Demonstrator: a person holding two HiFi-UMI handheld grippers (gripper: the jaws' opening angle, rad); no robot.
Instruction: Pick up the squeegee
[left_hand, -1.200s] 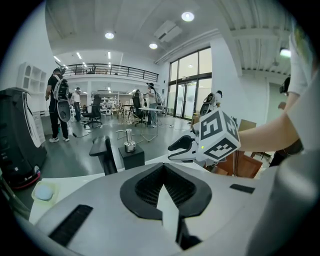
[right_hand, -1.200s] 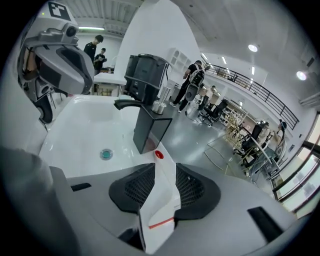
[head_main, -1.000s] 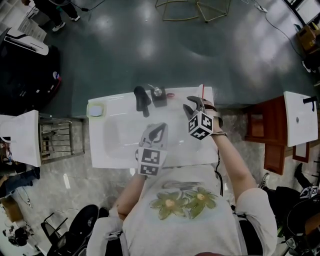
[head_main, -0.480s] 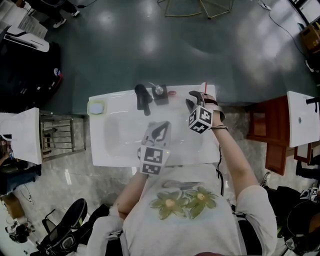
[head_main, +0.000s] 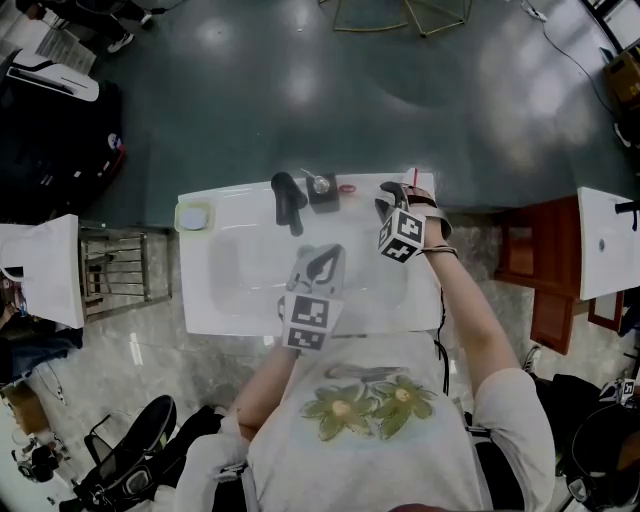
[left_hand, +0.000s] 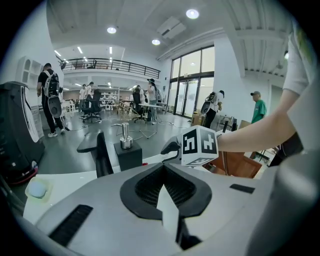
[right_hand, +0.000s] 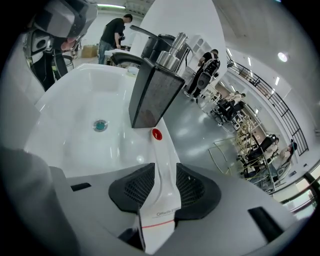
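Note:
The squeegee (right_hand: 161, 170) is a white handle with a red dot at its tip, which lies on the sink rim beside the soap dispenser (right_hand: 155, 92). My right gripper (right_hand: 162, 187) is shut on this handle. In the head view the right gripper (head_main: 390, 205) sits at the sink's back right corner, and the red tip (head_main: 346, 187) shows near the dispenser (head_main: 322, 190). My left gripper (head_main: 322, 258) hovers over the basin's front middle, shut with nothing in it (left_hand: 167, 200).
The white sink (head_main: 230, 290) has a black faucet (head_main: 288, 198) at the back and a drain (right_hand: 100, 125) in the basin. A small dish (head_main: 192, 217) rests on the back left corner. A brown cabinet (head_main: 525, 260) stands to the right.
My right gripper has edged toward the sink's back rim with the squeegee still in it. The left gripper has hardly moved.

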